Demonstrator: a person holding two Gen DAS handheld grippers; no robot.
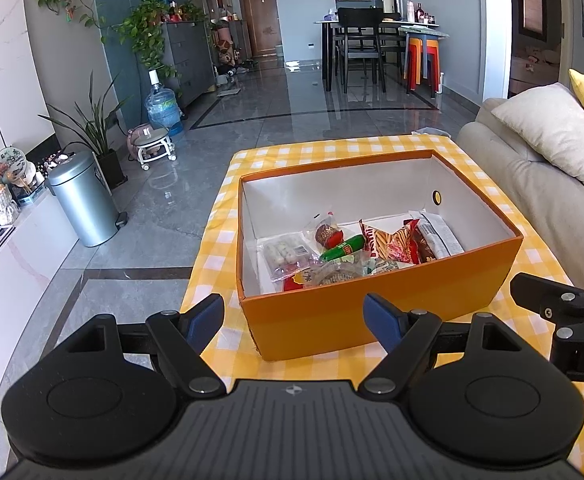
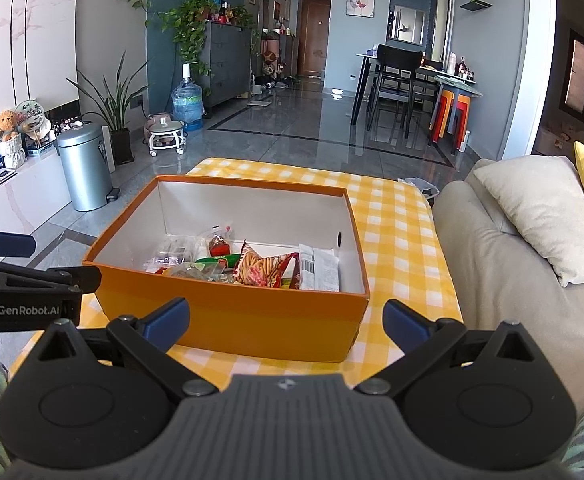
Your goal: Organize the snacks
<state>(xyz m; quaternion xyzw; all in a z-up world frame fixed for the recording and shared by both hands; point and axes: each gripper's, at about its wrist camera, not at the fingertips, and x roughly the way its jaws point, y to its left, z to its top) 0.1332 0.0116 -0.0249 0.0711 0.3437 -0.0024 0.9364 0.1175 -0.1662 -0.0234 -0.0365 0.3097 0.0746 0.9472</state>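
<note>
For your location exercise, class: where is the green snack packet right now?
In both wrist views the green snack packet lies inside the orange box, near the middle of the pile, just below a round red-brown snack and left of the red biscuit-stick bag.

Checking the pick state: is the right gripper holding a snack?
No: in the right wrist view the right gripper stands open and empty in front of the orange box, with the snack packets inside it.

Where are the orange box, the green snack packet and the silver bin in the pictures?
orange box (image 1: 371, 312), left wrist view, on its near outer wall.
green snack packet (image 1: 341, 249), left wrist view, on the packet's middle.
silver bin (image 2: 84, 168), right wrist view, on its side.
</note>
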